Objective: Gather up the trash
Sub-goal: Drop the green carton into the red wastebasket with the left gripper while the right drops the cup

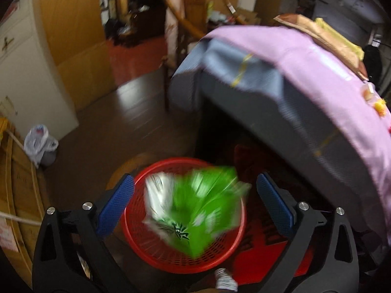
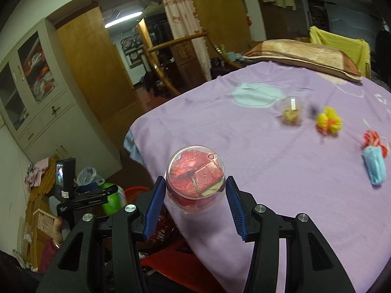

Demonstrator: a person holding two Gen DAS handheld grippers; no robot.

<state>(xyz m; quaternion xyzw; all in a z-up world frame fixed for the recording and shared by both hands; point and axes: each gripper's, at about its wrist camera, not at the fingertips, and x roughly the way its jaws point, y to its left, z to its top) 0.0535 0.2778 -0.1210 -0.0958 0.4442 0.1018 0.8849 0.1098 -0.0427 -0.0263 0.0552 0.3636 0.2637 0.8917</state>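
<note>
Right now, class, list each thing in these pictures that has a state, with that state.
Left tongs: open, empty.
Green wrapper: loose, blurred, over the red basket.
Right tongs: around the clear cup; contact unclear.
Clear cup: holds red wrappers.
Blue mask: lying on the bed.

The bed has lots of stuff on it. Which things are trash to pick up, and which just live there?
Trash job:
- red basket
- green wrapper dropping in, left gripper open
- clear cup of red wrappers between the right gripper pads
- second clear cup
- yellow wad
- blue face mask

Just there:
- pillow
- purple bedsheet
- white cabinet
</note>
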